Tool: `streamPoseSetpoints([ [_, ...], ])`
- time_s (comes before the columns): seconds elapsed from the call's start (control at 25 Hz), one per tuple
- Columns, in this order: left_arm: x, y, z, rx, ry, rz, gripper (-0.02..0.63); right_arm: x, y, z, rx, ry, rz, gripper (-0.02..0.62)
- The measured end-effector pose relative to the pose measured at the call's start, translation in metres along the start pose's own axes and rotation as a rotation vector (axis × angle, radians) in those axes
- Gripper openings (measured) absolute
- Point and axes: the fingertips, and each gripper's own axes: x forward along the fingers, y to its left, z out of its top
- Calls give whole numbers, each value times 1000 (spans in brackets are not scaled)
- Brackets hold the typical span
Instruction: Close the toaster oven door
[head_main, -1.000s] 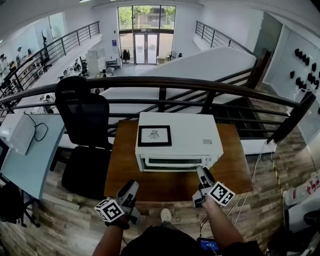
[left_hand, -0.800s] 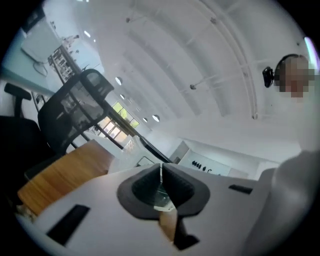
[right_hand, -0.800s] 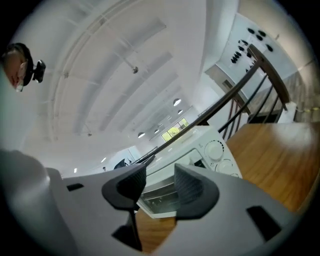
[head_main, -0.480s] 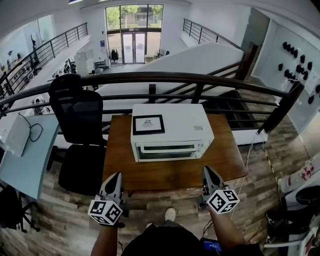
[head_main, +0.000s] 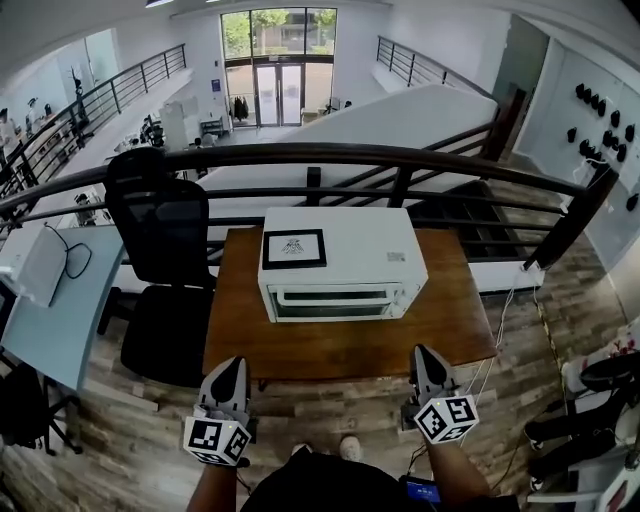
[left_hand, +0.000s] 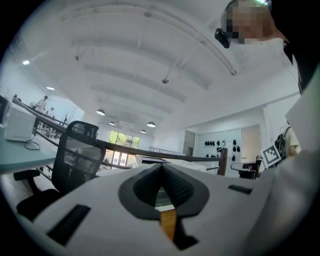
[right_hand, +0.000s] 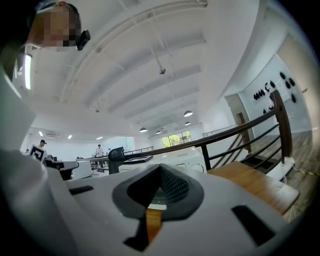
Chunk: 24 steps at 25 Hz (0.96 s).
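The white, box-shaped toaster oven (head_main: 340, 262) sits toward the back of the brown wooden counter (head_main: 340, 352), its front facing you and its glass-fronted door (head_main: 338, 302) upright and flush against the front, shut. A black-framed square card (head_main: 294, 249) lies flat on the left part of its top. You hold both tools short of the counter's near edge, over the wood-plank floor (head_main: 330, 410), well apart from the oven and touching nothing. Your left hand-held gripper (head_main: 232, 362) points toward the counter's left half, with its black-and-white marker cube (head_main: 217, 440) nearest you; the left gripper view shows its dark ribbed pads pressed together at the tips, with nothing between them. Your right hand-held gripper (head_main: 424, 350) points toward the counter's right half, its marker cube (head_main: 446, 418) also nearest you. Its jaws have just been closing, and the right gripper view shows them meeting at the tips, likewise empty. The bare strip of counter in front of the oven lies between the two tools and the door. A black mesh office chair (head_main: 160, 230) stands just beside the counter's left edge, and a dark curved railing (head_main: 330, 155) runs behind the oven.
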Motion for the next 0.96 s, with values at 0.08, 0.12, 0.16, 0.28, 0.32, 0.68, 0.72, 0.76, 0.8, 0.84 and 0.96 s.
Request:
streamPoseSetpoints([
  [0.08, 0, -6, 1, 7, -7, -3, 8, -2, -1, 2, -26, -3, 12, -3],
  [0.12, 1, -7, 1, 3, -7, -3, 8, -3, -2, 3, -37, -4, 18, -3],
  [0.16, 3, -8, -1, 0, -4, -1, 8, -4, -4, 4, -47, -3, 22, -4],
  [0.28, 6, -12, -6, -13, 6, 9, 8, -8, -14, 2, -55, 7, 23, -4],
  [0.32, 7, -14, -7, -17, 8, 10, 8, -10, -16, 2, -52, 10, 22, -4],
  [0.68, 16, -32, -4, -22, -7, 3, 8, -16, -31, 13, -39, -18, 19, -5],
  [0.72, 17, -34, -4, -20, -4, -2, 8, -16, -32, 13, -37, -16, 20, -5],
  [0.76, 18, -35, -4, -19, -3, -9, 8, -16, -33, 12, -34, -14, 21, -5],
  [0.8, 18, -37, -4, -21, -2, -13, 8, -15, -33, 11, -31, -12, 23, -5],
  [0.84, 19, -38, -5, -23, -3, -16, 8, -15, -34, 10, -26, -10, 26, -5],
  [0.96, 18, -41, -4, -37, -6, -19, 8, -16, -36, 8, -6, -2, 28, -5],
])
